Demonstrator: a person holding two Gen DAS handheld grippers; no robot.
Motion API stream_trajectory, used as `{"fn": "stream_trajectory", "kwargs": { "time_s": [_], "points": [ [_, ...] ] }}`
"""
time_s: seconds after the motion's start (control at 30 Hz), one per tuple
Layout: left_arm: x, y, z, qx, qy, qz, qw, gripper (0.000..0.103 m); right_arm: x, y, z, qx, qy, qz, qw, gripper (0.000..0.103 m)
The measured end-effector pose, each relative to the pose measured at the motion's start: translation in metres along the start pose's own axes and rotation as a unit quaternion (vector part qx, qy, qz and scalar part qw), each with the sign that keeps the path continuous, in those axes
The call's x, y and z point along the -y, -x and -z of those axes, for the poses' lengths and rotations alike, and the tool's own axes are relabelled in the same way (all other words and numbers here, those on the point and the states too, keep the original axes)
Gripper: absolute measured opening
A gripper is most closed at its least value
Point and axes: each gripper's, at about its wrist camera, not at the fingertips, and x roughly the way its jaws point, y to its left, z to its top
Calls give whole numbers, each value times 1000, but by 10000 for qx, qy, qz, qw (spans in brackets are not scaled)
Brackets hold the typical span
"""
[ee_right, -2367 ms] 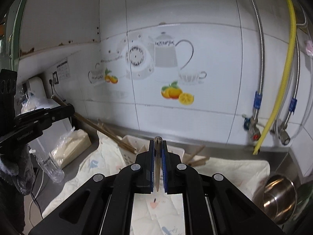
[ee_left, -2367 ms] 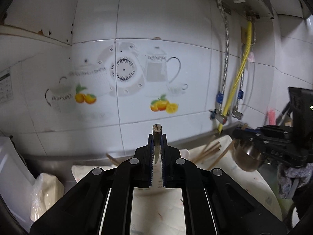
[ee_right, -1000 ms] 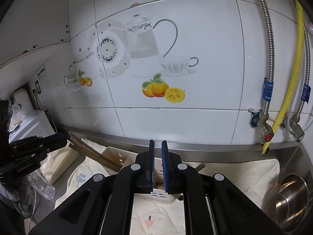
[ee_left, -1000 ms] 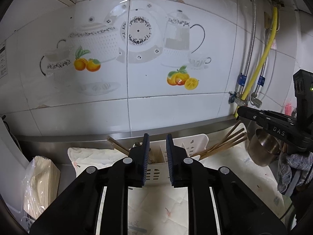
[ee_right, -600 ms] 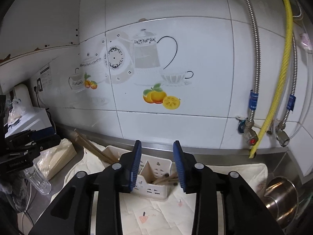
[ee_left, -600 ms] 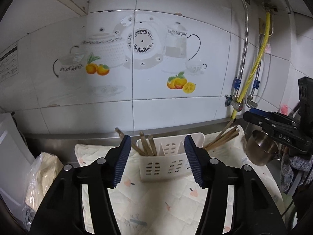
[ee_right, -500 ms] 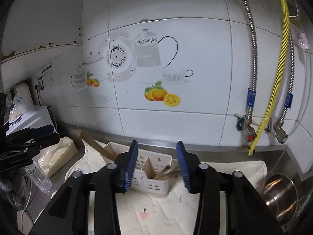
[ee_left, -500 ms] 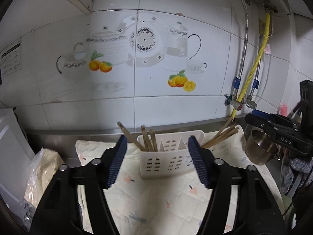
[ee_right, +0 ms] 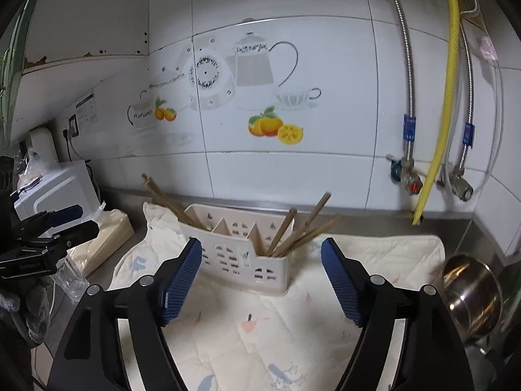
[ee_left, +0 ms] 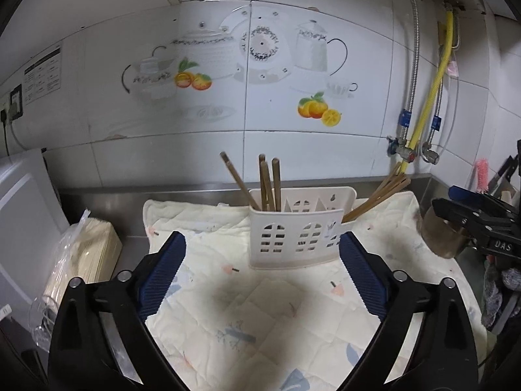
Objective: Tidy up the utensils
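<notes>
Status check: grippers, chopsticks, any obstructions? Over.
Left gripper and right gripper open, empty. Chopsticks in both end compartments of white utensil caddy. Nothing blocking.

In the left wrist view, the lower ends of the chopsticks are hidden inside the white utensil holder. A second bundle of chopsticks disappears behind the holder's right end. At the right edge of the frame, the right gripper is cut off and covers part of the steel bowl. The text on the wall label in the upper left is too small to read.

In the right wrist view, the steel bowl in the lower right is partly behind the gripper's finger. The left gripper is cut off at the left edge.
</notes>
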Motion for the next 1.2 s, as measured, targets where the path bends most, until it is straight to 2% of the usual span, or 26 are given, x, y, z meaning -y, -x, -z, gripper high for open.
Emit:
{"fn": "stream_trajectory", "kwargs": {
  "time_s": [0.1,0.33,0.43,0.83,1.2],
  "points": [
    [-2,4,7,21,70,-23,10000,98,-2,4,9,2,27,94,10000,87],
    [-1,7,23,-13,196,-81,9998,98,-9,14,29,49,185,373,9991,93],
    [1,8,29,-46,185,-101,9998,98,-13,16,35,53,275,464,9985,95],
    [0,13,52,-136,185,-233,9995,98,-13,4,66,-305,147,390,9987,96],
    [-2,15,68,-277,311,-238,9989,98,-8,5,89,-465,-191,448,9977,96]
  ]
}}
